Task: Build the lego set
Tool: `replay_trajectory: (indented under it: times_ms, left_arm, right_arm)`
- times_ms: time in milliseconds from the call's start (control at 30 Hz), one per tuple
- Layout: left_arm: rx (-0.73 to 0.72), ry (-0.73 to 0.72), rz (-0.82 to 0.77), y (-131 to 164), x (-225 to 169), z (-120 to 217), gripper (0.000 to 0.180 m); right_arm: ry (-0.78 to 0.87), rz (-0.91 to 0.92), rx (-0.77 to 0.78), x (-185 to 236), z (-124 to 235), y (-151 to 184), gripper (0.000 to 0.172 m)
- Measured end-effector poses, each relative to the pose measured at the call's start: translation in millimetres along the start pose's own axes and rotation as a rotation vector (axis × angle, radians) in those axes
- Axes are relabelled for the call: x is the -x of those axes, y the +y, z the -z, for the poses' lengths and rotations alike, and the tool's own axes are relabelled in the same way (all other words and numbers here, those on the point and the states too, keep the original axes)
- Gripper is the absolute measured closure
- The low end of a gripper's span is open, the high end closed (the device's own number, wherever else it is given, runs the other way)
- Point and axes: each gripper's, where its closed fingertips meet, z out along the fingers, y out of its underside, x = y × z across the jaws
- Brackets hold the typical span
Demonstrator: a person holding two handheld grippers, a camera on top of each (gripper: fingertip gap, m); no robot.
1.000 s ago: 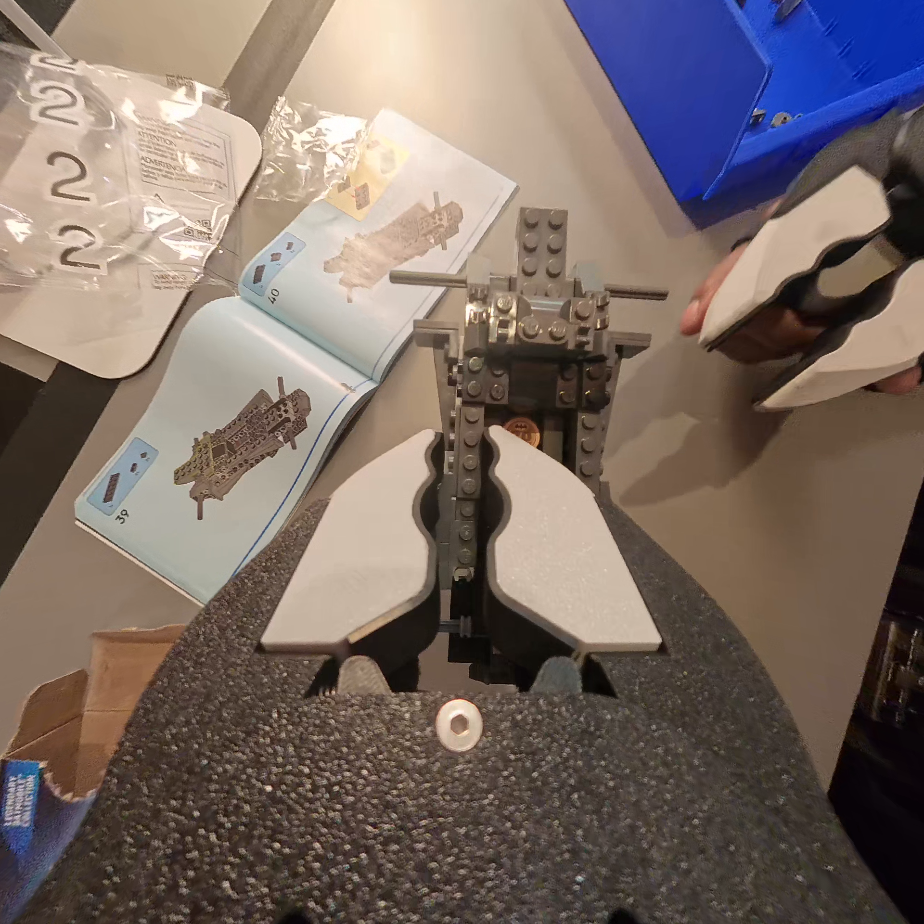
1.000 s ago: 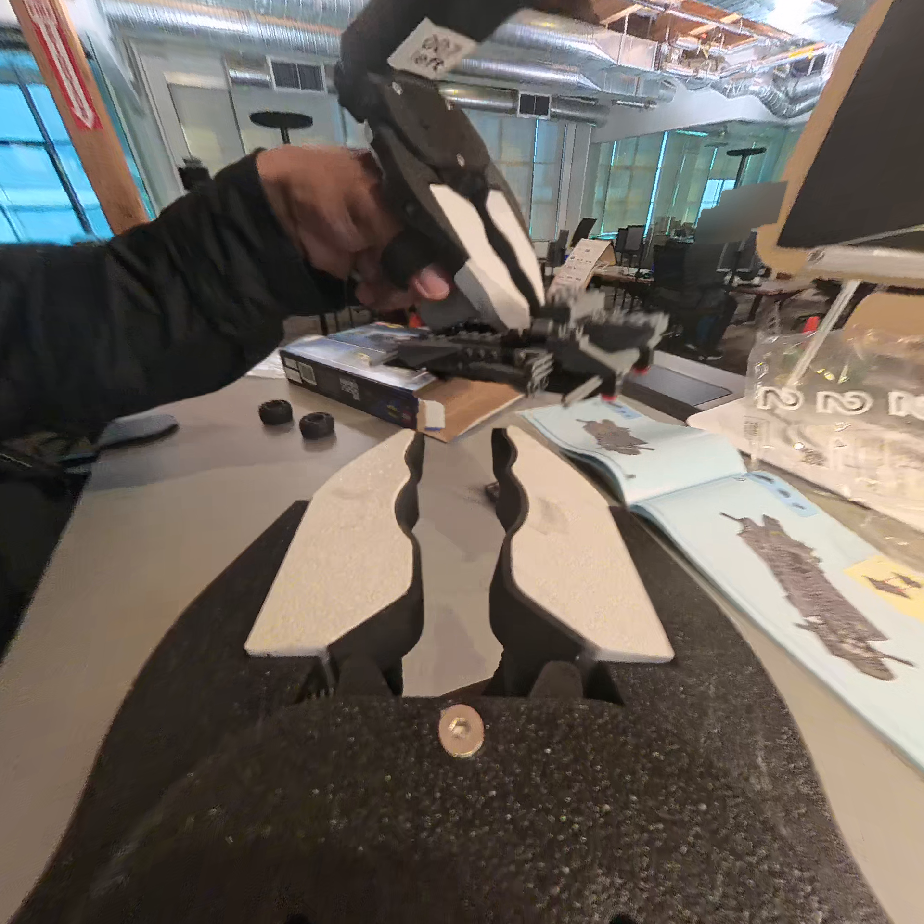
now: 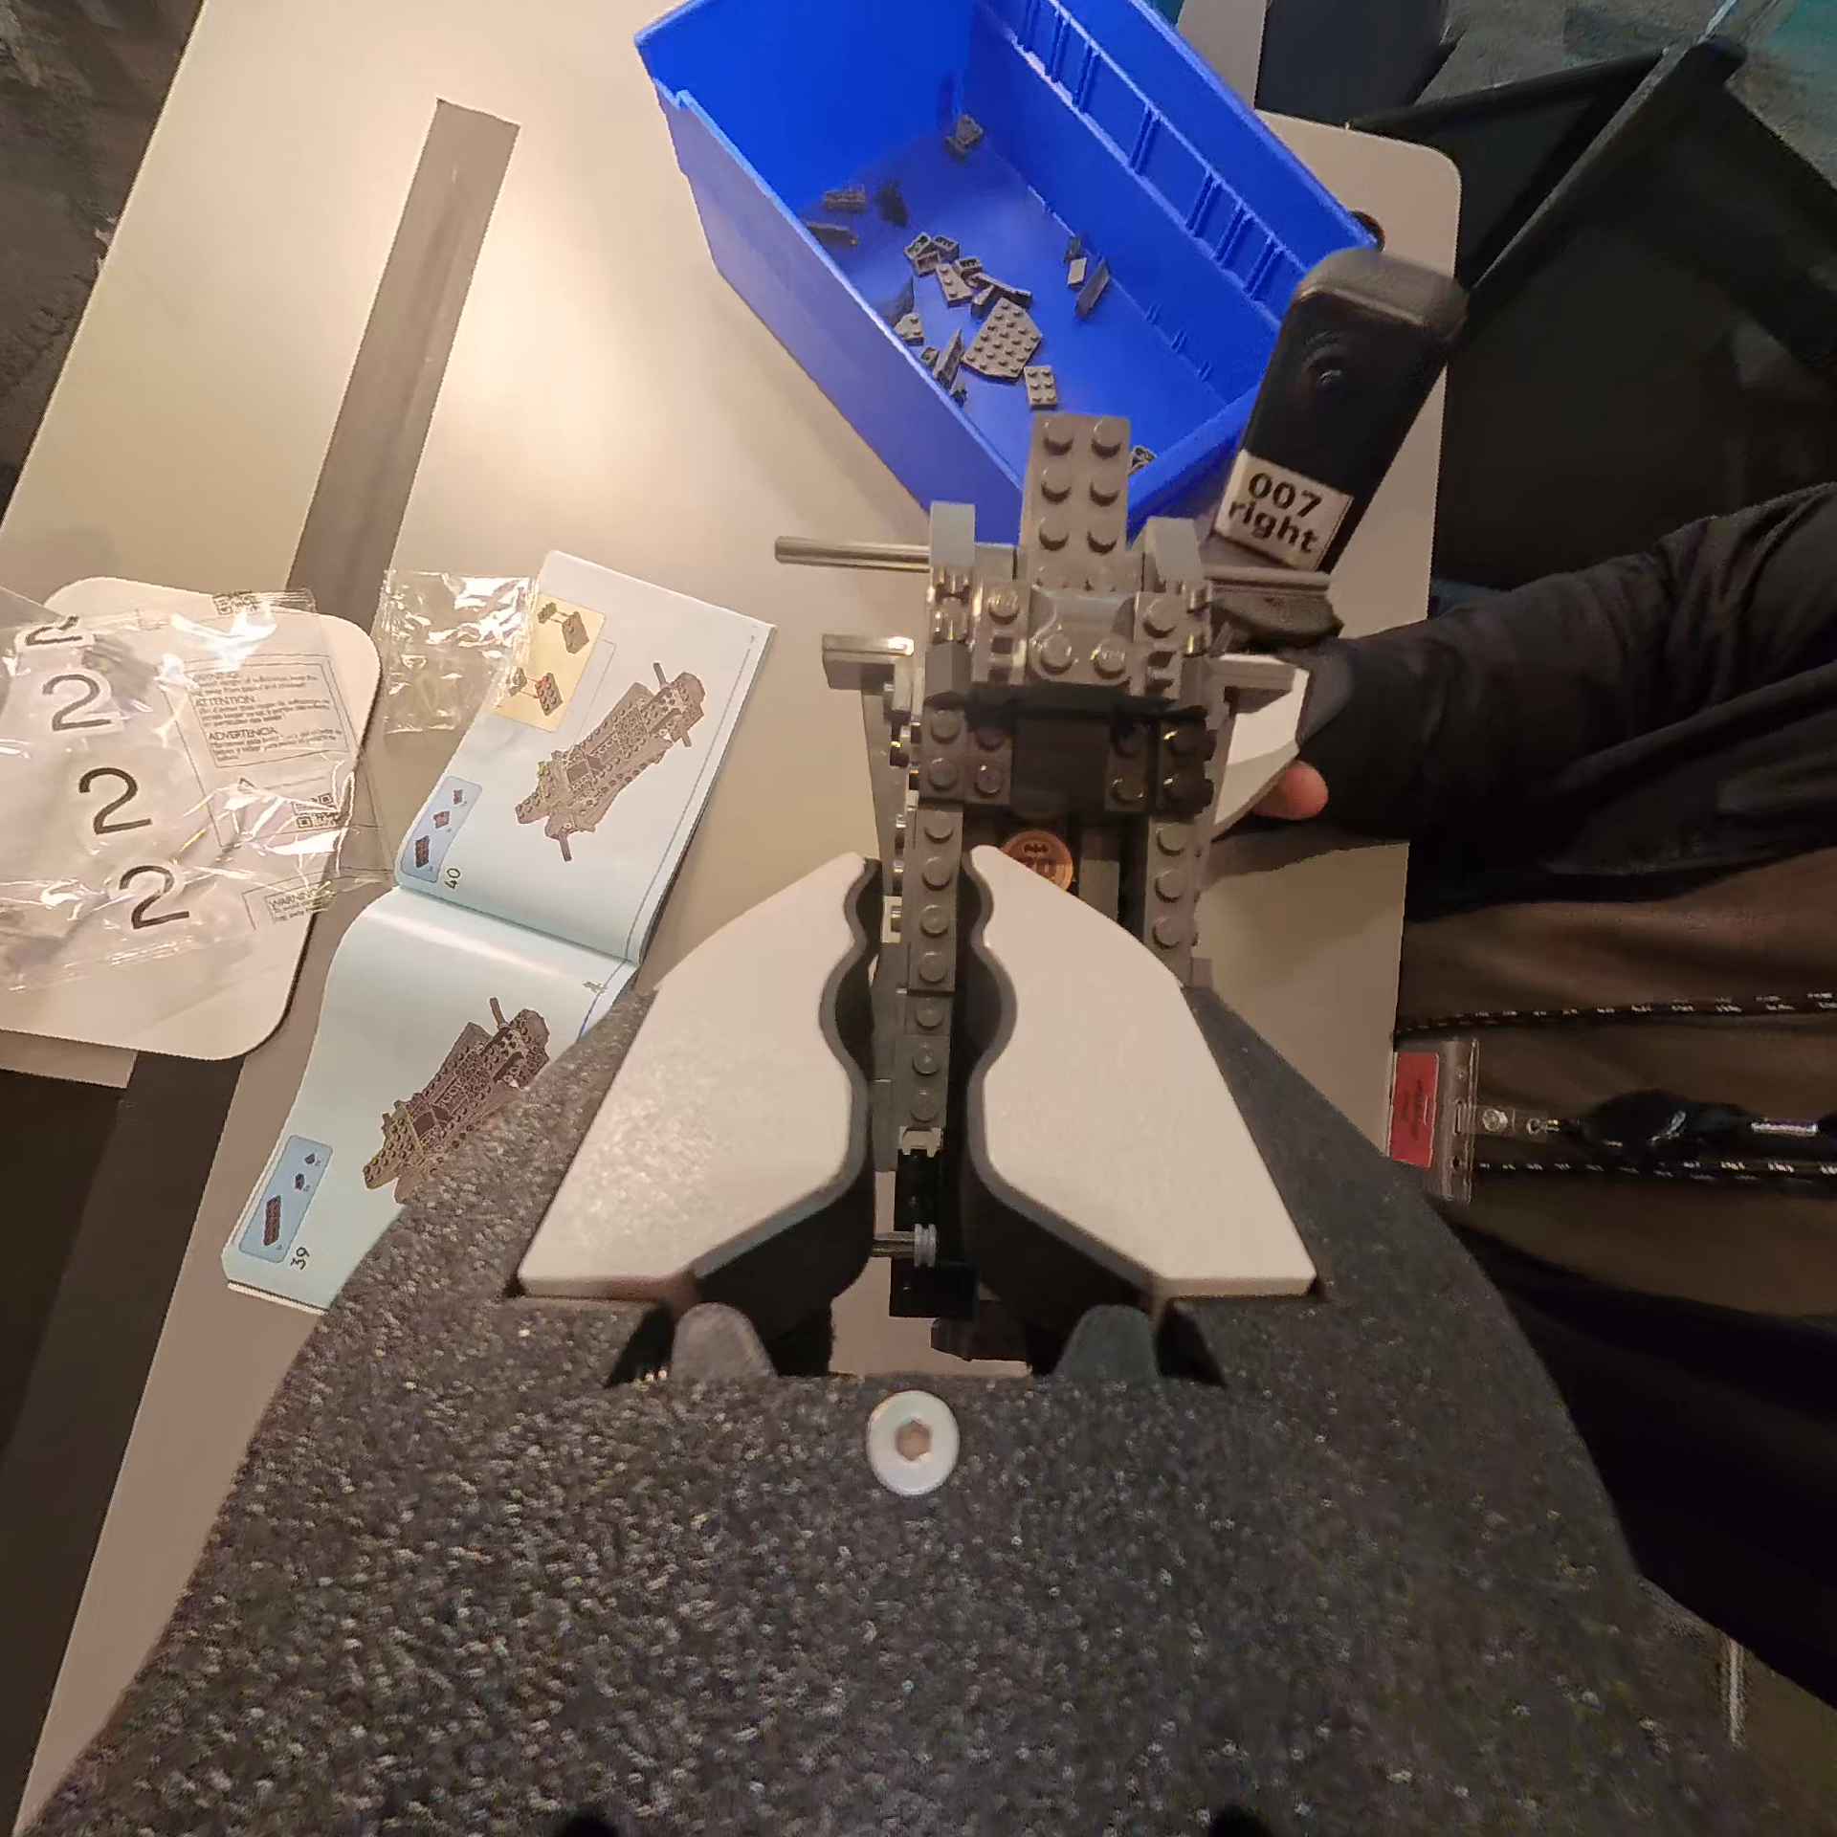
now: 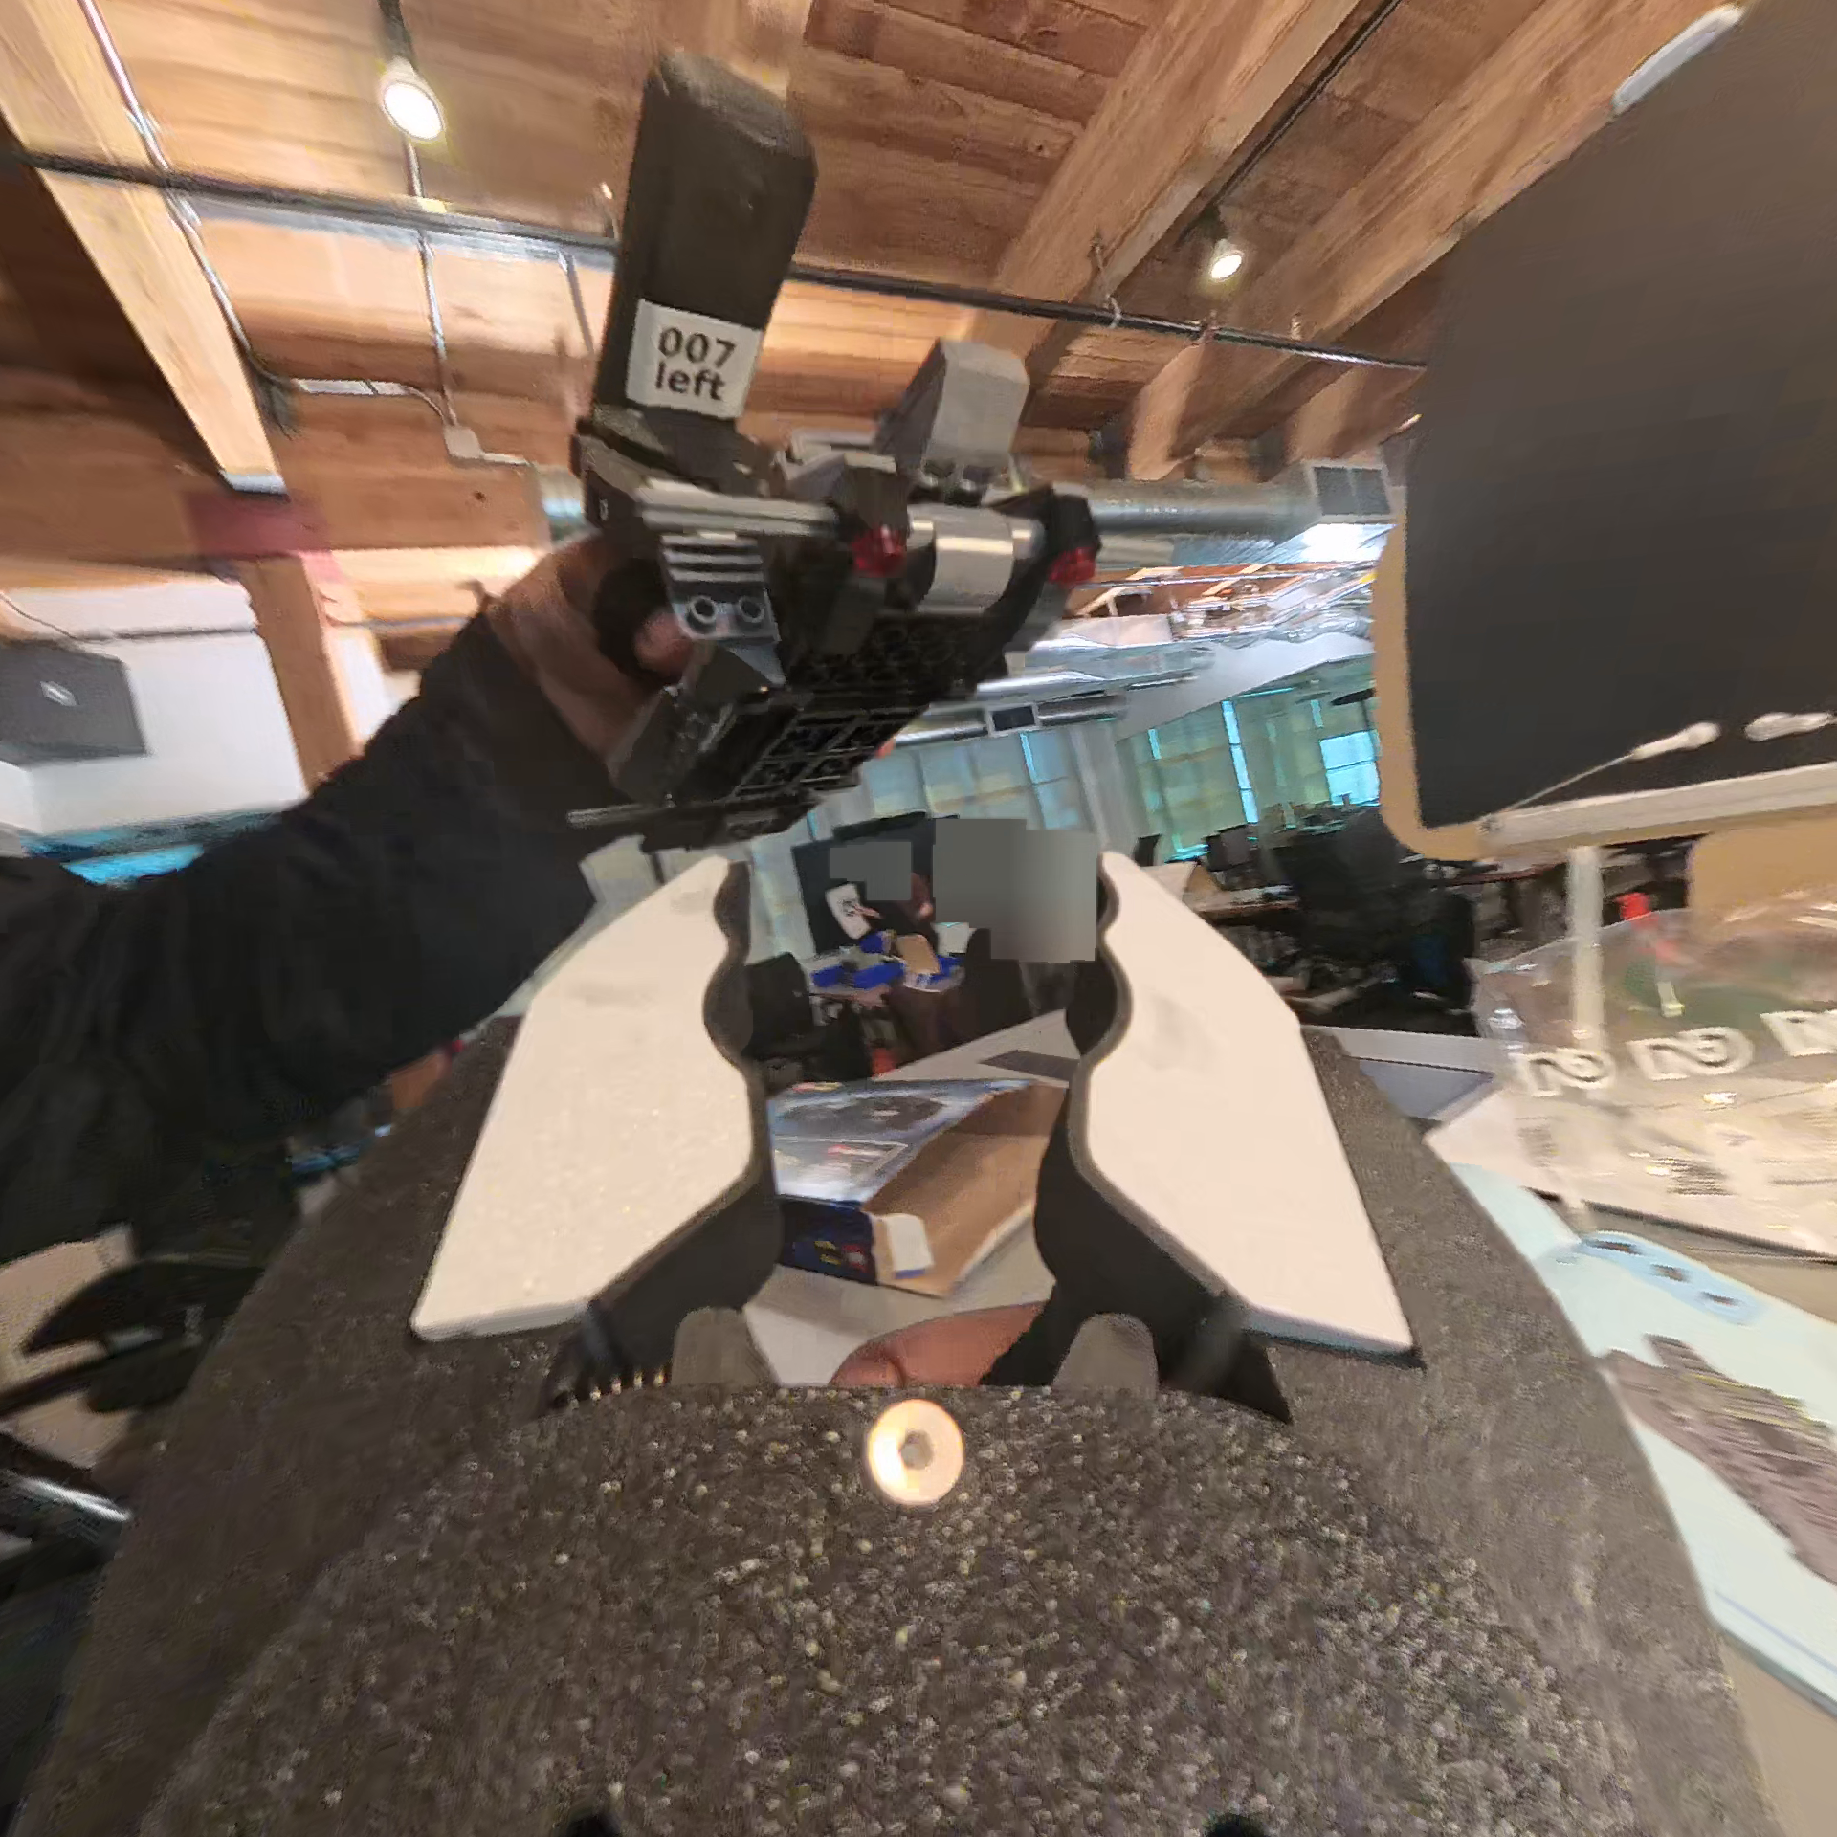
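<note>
The left gripper (image 3: pixel 919 875) clenches a grey brick model (image 3: pixel 1054 696) by 1 studded rail, a blue bin (image 3: pixel 755 249) beyond its tips. The right gripper (image 4: pixel 915 885) gapes wide with bare jaws, just below the raised model.

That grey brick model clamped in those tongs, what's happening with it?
A person holds a two-finger gripper in each hand. The left gripper is shut on one side rail of a half-built grey brick model, lifted above the table. The right gripper is open and holds nothing, close beside the model. Below lie an open instruction booklet, clear plastic bags and a blue bin of loose grey bricks.
</note>
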Motion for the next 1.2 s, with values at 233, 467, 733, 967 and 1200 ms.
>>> replay_trajectory:
  times_ms: [233,467,733,967,1200]
  left_arm:
    - [0.057,0.067,-0.063,11,-24,-3,0.166]
    - [0.123,0.102,-0.11,13,-41,9,0.166]
    - [0.114,0.215,-0.164,7,-64,28,0.166]
    - [0.145,0.297,-0.221,8,-76,39,0.166]
    - [0.168,0.308,-0.242,4,-74,40,0.166]
  right_arm:
    - [0.106,0.454,0.06,1,30,-18,0.102]
    - [-0.027,0.964,0.093,35,34,-55,0.094]
    - [-0.231,1.292,0.125,70,15,-69,0.095]
    - [-0.333,1.4,0.131,87,-4,-70,0.1]
    - [-0.355,1.465,0.136,94,-12,-72,0.103]
